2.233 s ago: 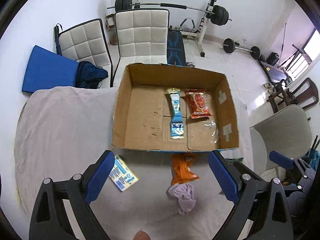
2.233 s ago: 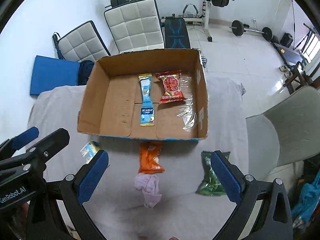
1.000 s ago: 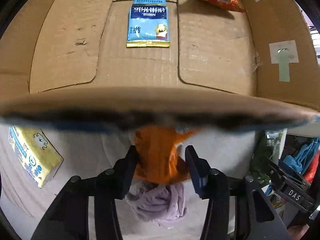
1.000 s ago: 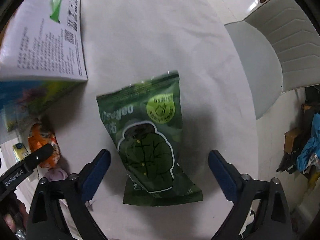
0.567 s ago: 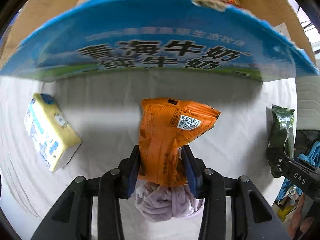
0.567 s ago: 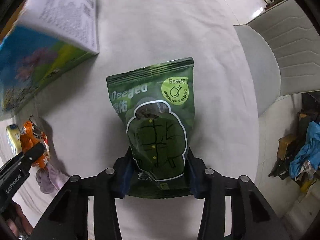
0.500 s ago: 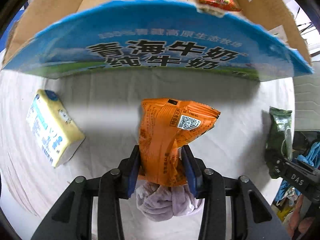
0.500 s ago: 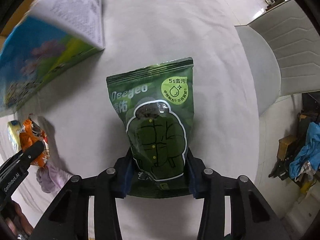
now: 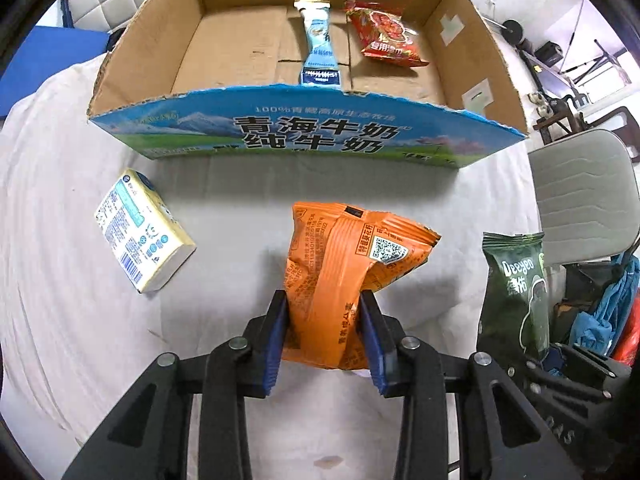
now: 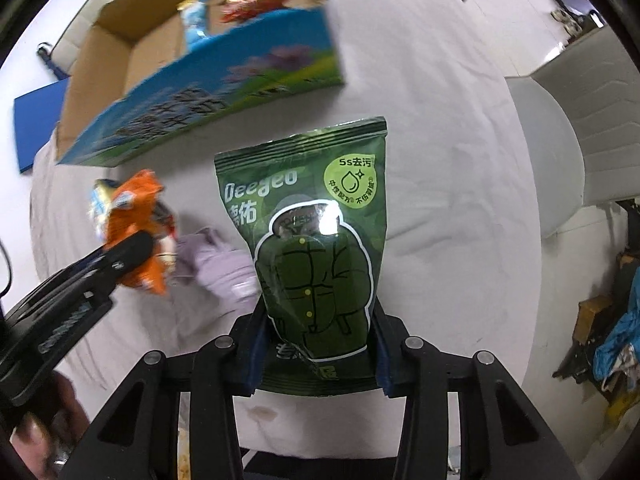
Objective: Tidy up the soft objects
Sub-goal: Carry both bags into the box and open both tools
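Orange packet (image 9: 344, 276): clamped by its lower end between the blue pads of the left tool (image 9: 325, 336); long axis runs upright along the fingers, sealed top edge and QR code pointing toward the cardboard box (image 9: 312, 132); raised above the white cloth (image 9: 60, 280) on the desk.
Green packet (image 10: 316, 248): pinched at its bottom end in the right tool (image 10: 316, 354); long axis upright, printed face to the camera, top seam pointing away toward the box's near right corner.
Cardboard box: open-topped, at the desk's far edge, blue printed wall facing the tools; a light-blue sachet (image 9: 318, 50) and a red packet (image 9: 382, 34) lie lengthwise on its floor.
Tissue pack (image 9: 142, 230): flat on the cloth toward the desk's left edge, tilted.
Lilac cloth bundle (image 10: 222, 268): on the desk between the two tools.
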Action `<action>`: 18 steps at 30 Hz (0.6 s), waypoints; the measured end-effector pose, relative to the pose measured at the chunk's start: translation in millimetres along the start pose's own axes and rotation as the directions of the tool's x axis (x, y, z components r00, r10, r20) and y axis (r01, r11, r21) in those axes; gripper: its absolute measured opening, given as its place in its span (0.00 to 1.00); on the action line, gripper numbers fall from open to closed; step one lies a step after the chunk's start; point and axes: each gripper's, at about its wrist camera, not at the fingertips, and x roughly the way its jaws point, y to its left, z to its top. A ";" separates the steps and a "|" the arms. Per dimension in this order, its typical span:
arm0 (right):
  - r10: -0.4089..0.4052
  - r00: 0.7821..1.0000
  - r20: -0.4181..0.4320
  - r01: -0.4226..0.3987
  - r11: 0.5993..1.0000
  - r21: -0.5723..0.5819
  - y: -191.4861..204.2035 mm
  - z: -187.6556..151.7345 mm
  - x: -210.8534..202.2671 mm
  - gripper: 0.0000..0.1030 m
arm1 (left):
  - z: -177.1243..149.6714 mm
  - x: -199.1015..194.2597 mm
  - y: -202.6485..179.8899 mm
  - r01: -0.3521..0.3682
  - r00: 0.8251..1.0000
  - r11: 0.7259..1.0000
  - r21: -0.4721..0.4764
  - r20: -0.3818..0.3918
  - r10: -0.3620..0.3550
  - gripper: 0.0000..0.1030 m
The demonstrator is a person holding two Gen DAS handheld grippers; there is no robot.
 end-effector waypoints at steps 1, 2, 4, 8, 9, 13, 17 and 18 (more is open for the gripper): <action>-0.003 1.000 0.006 0.003 1.000 -0.002 1.6 -2.6 -1.8 0.43 | 2.2 0.9 3.3 0.015 1.000 1.000 -0.017 -0.005 -0.015 0.32; -0.011 1.000 0.013 0.011 1.000 -0.006 0.8 -0.9 -3.1 0.43 | 6.3 1.9 9.0 0.030 1.000 0.999 -0.039 -0.005 -0.030 0.32; -0.009 1.000 0.023 0.009 1.000 0.000 -6.9 3.2 -7.0 0.43 | 19.1 0.7 16.1 0.043 0.999 0.997 -0.065 0.005 -0.043 0.32; 0.011 0.998 0.066 -0.011 1.000 0.003 -7.9 3.5 -32.7 0.43 | 29.9 -31.3 24.4 0.061 0.996 0.994 -0.088 0.064 -0.055 0.31; 0.021 0.996 0.087 -0.021 1.000 -0.002 -6.5 4.0 -44.2 0.43 | 32.4 -41.3 25.4 0.067 0.995 0.994 -0.089 0.083 -0.060 0.31; 0.047 0.988 0.145 -0.045 0.999 -0.019 4.8 10.5 -77.0 0.43 | 49.4 -83.4 26.8 0.095 0.986 0.992 -0.085 0.145 -0.082 0.31; 0.061 0.976 0.210 -0.051 0.997 -0.049 17.9 34.7 -113.5 0.43 | 77.3 -116.0 27.8 0.101 0.977 0.992 -0.069 0.197 -0.086 0.31; 0.062 0.973 0.221 -0.051 0.997 -0.052 21.3 42.3 -119.6 0.43 | 87.8 -124.3 29.0 0.096 0.974 0.993 -0.065 0.212 -0.081 0.31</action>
